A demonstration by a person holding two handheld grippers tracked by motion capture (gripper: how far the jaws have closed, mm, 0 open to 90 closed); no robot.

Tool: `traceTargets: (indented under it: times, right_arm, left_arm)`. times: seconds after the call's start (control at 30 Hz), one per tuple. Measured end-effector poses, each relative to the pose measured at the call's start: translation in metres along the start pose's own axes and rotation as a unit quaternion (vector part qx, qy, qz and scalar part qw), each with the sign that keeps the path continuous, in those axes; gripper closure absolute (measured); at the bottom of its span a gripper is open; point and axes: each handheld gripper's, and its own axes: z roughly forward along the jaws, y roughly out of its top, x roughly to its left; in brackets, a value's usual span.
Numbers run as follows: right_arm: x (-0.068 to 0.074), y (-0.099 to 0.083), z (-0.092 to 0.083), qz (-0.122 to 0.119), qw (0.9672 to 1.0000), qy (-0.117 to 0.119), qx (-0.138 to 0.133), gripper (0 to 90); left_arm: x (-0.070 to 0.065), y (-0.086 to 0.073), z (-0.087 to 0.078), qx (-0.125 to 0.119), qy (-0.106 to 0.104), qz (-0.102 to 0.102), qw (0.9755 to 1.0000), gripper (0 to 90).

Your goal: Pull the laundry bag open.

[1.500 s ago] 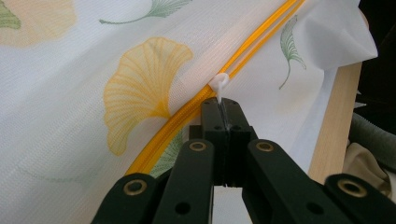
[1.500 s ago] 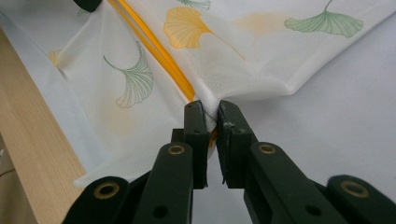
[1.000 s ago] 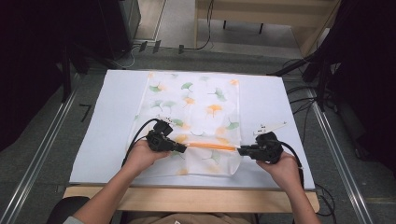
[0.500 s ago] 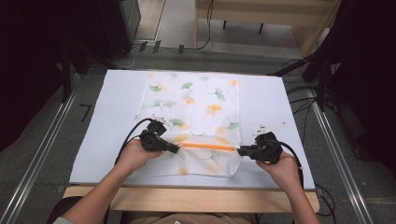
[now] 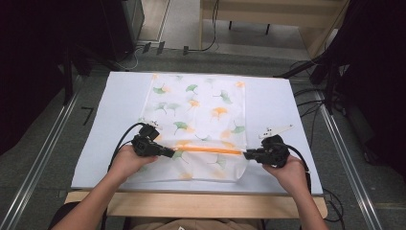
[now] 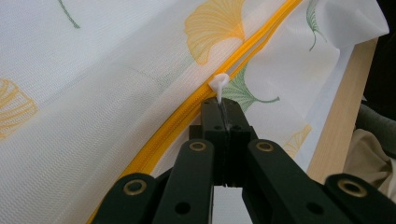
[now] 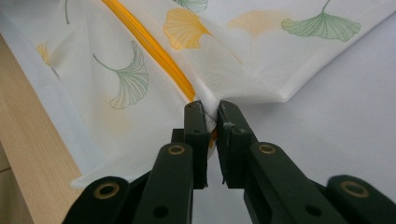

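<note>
Running level across the near part of the mesh bag (image 5: 201, 115), the orange zipper (image 5: 210, 150) lies between the grippers: left gripper (image 5: 167, 153) clamped on its white pull tab (image 6: 218, 84), right gripper (image 5: 247, 154) pinching the bag's end.

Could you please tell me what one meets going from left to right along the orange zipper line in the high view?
Left hand → left gripper → orange zipper on the leaf-print mesh bag → right gripper → right hand.
</note>
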Motion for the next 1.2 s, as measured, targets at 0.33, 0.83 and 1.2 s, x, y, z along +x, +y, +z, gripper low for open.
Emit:
traceTargets:
  times: [0.33, 0.83, 1.2]
  right_arm:
    - [0.000, -0.001, 0.000, 0.003, 1.0000, 0.002, 0.000, 84.7]
    - [-0.001, -0.001, -0.001, -0.001, 1.0000, 0.003, -0.002, 84.6]
    - [0.000, -0.001, 0.000, 0.002, 1.0000, 0.002, 0.002, 84.5]
  left_arm:
    - [0.000, 0.001, -0.001, 0.000, 0.001, 0.001, 1.0000, 90.0]
    - [0.009, -0.007, -0.013, 0.001, 0.005, -0.007, 1.0000, 90.0]
    - [0.013, -0.015, -0.021, 0.001, 0.014, -0.013, 0.9998, 90.0]
